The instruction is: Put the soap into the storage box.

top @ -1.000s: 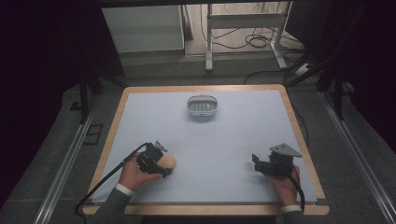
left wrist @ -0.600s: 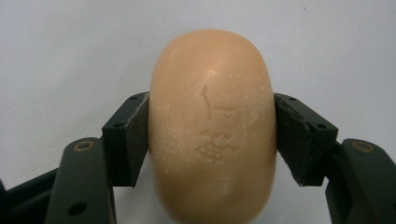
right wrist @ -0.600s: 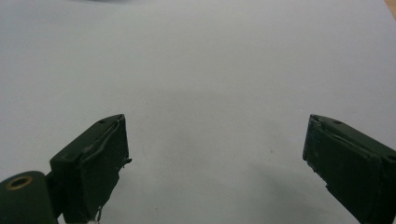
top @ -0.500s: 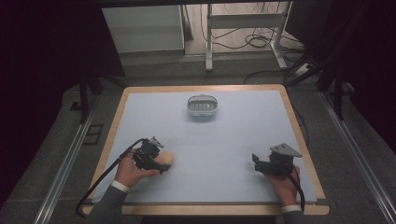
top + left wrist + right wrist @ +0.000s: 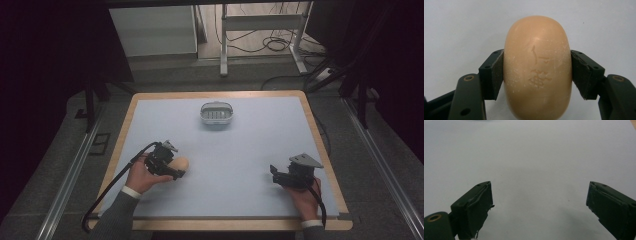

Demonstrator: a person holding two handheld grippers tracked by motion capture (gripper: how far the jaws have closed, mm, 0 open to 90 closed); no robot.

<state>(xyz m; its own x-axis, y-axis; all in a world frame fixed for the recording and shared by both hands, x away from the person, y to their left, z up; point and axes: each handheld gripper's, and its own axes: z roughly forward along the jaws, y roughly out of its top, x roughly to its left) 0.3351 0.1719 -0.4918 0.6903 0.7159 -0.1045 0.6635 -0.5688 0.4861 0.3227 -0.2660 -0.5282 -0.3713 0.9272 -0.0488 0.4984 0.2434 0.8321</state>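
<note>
We saw the left gripper near the left front of the table, its two black pads pressed against the flanks of a tan oval bar of soap. In the left gripper view the soap sat squarely between the jaws, its rounded end reaching out past the pads, with a stamped mark on its upper face that we could not read. From the high view the soap lay low over the pale blue surface; whether it touched the table or hung just above it we could not tell from that angle.

The right gripper rested near the right front of the table, well apart from the left one, held in the person's right hand. In the right gripper view its jaws stood wide with bare table between them.

A small white soap dish stood toward the far middle of the table, well apart from both grippers.
</note>
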